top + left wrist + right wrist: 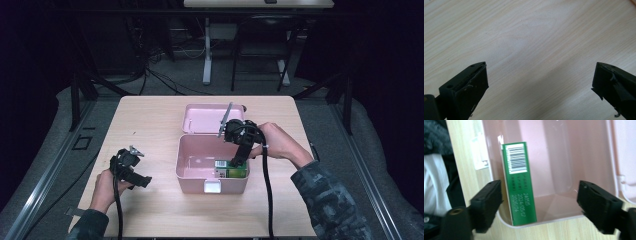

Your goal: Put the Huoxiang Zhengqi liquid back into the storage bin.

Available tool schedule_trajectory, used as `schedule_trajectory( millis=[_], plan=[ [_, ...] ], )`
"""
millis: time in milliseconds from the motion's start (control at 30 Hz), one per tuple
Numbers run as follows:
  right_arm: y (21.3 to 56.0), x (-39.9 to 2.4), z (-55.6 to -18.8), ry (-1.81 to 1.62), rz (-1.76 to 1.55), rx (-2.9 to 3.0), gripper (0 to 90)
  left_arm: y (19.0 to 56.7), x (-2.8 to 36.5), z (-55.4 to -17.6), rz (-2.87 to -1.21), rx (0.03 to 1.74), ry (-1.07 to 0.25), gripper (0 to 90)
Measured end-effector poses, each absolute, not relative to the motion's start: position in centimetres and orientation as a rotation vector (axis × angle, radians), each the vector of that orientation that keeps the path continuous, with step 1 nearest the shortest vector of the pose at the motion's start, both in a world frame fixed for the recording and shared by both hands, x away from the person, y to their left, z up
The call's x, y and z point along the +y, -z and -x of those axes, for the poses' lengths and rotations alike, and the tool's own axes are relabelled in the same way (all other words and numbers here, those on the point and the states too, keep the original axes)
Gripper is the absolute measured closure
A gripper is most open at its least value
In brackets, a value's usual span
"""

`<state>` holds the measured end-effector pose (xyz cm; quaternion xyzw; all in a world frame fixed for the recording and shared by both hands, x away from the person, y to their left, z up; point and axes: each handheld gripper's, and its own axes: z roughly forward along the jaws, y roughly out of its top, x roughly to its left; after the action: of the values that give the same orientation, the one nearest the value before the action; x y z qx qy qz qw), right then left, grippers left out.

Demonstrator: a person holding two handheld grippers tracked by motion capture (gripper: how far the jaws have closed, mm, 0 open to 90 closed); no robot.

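right gripper view: green carton [519, 185] stands on edge against the pink box [574, 157] wall, left of frame centre, long axis running up-frame. right gripper [540, 202] spread wide, gripping nothing. high view: left gripper [131, 169] spread, empty, well apart at lower left.

Counter [150, 120]: light wood-grain top, rectangular with rounded corners, on a grey floor [165, 82]. One pink box [197, 172] sits directly on it, right of centre toward the near edge, lid [202, 120] hinged open and lying back flat toward the far side (white latch on the near wall). Remaining surface is plain wood grain.
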<state>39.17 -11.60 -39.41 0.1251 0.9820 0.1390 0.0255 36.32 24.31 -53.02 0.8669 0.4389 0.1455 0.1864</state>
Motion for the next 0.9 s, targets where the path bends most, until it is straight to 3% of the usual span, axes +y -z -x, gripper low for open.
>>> schedule_trajectory(
  millis=[200, 233, 500, 900],
  plan=[
    [39.4, -13.0, -39.7, -0.529, -0.502, 3.012, 13.6, 52.5, 24.1, -36.3, -2.433, 1.237, -0.409, 0.1],
    [39.4, -13.5, -39.9, -0.567, -0.518, 3.004, 8.1, 52.3, 24.0, -36.2, -2.439, 1.230, -0.419, 0.1],
    [39.2, -14.8, -40.4, -0.658, -0.633, 2.918, 1.5, 51.3, 23.4, -35.9, -2.435, 1.204, -0.421, 0.1],
    [39.6, -16.6, -41.7, -0.718, -0.795, 2.819, 0.0, 49.3, 22.8, -36.0, -2.408, 1.240, -0.440, 0.1]
  ],
)
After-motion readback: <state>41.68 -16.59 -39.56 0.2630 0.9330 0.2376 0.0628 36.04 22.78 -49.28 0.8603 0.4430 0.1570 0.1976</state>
